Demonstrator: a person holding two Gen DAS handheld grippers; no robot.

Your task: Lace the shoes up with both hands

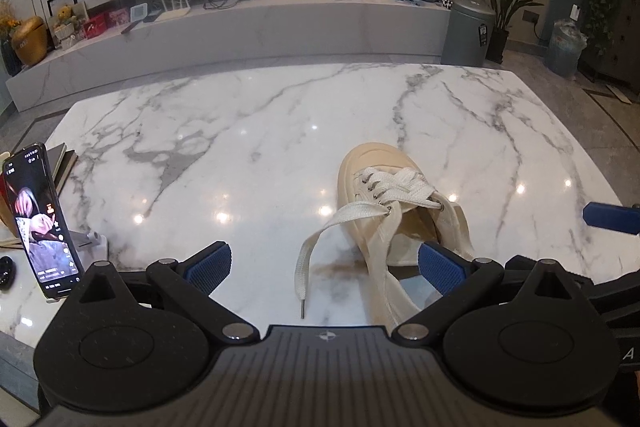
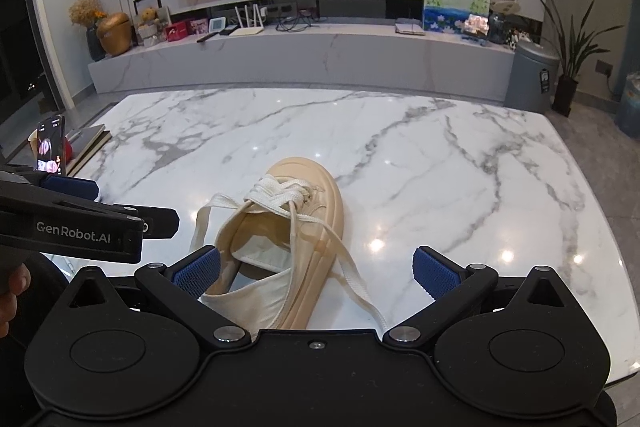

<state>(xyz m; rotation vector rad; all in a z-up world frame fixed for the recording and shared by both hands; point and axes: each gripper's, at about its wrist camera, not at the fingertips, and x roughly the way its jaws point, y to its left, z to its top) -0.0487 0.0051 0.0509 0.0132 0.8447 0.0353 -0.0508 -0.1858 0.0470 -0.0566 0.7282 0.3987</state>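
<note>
A cream shoe point(image 1: 394, 203) lies on a white marble table point(image 1: 240, 131), toe pointing toward the far edge and heel toward the cameras. Its white lace point(image 1: 384, 183) is crossed through the front eyelets. One loose end point(image 1: 316, 247) runs off the shoe's left side and rests flat on the table, its tip nearest the cameras; the other loose end point(image 2: 352, 279) trails off the shoe's right side toward the near table edge.

The left gripper point(image 1: 325, 263) sits just behind the shoe's heel, its blue pads point(image 1: 210, 263) spread wide and holding nothing; the left loose end lies between the two fingers without touching them. The right gripper point(image 2: 316, 273) is likewise behind the heel, spread wide and empty, with the heel and the right loose end between its fingers.

Left of the shoe, at the table's edge, a phone point(image 1: 40, 219) stands upright with its screen lit, next to a stack of books point(image 2: 86, 143). Beyond the table's far edge, right of the shoe, stands a grey bin point(image 1: 466, 31).
</note>
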